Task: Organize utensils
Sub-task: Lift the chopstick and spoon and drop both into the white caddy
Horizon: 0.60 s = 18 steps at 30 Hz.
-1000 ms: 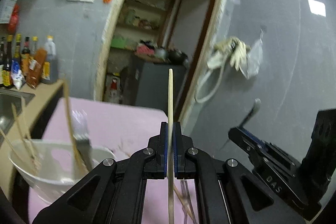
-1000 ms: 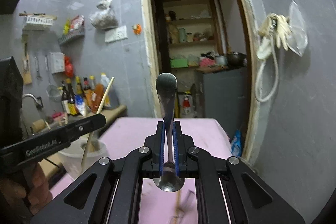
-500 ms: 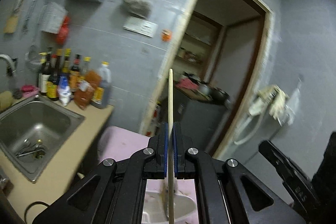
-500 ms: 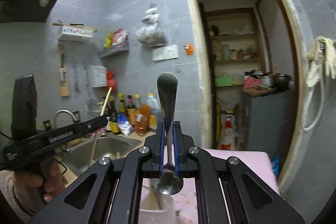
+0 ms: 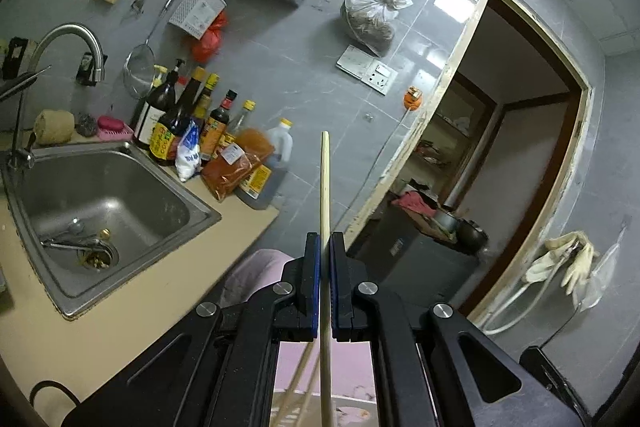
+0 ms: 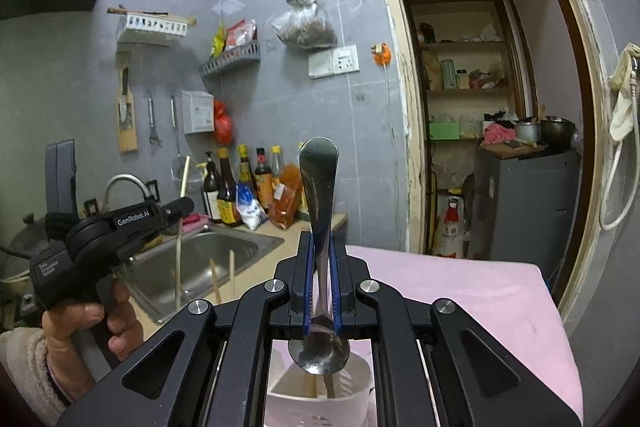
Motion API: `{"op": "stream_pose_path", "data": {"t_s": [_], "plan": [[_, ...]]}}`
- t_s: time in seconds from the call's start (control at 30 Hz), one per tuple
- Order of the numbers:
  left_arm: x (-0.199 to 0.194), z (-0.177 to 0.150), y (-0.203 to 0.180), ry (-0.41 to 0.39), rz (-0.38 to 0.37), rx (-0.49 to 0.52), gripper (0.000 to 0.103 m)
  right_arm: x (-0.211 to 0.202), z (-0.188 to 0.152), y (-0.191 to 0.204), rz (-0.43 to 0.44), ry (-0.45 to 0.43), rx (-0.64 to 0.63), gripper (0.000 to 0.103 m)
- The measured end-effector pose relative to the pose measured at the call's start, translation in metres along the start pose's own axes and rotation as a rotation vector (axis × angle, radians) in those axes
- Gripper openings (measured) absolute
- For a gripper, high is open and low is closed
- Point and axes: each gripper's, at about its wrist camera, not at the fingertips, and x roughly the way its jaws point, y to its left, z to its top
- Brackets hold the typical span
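My left gripper point(image 5: 324, 239) is shut on a single wooden chopstick point(image 5: 324, 187) that stands upright between its pads. The right wrist view shows the same left gripper point(image 6: 184, 205) at the left, held in a hand over the sink, the chopstick point(image 6: 179, 259) hanging down from it. My right gripper point(image 6: 320, 239) is shut on a metal spoon point(image 6: 319, 179), handle up, bowl below the pads. Under it stands a white container point(image 6: 320, 397) with utensils inside. More chopsticks point(image 5: 298, 383) show beneath the left gripper.
A steel sink point(image 5: 100, 203) with a tap point(image 5: 68, 39) sits in the beige counter point(image 5: 160, 291). Sauce bottles point(image 5: 192, 123) line the grey wall. A pink-covered table point(image 6: 460, 291) stretches toward an open doorway point(image 6: 480, 107) with shelves and a grey cabinet point(image 6: 524, 203).
Both grippers swung left, away from the doorway toward the sink and bottles. The left view has rolled and now looks over the sink. Each grip stayed the same.
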Motion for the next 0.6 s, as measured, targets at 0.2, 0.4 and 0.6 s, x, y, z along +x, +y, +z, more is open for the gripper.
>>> {"op": "stream_pose_path", "data": {"t_s": [0.2,0.4,0.6], "plan": [[0.006,-0.028,-0.006,-0.028,0.029,0.077,0.002,0.012,-0.018,0.000,-0.015,0.025,-0.009,0.005],[0.002,-0.056,-0.014,-0.065,0.045,0.162,0.002,0.022,-0.033,0.002,-0.027,0.076,-0.031,0.006],[-0.007,-0.071,-0.019,-0.034,0.022,0.228,0.003,0.031,-0.046,-0.004,-0.018,0.159,-0.004,0.008]]}}
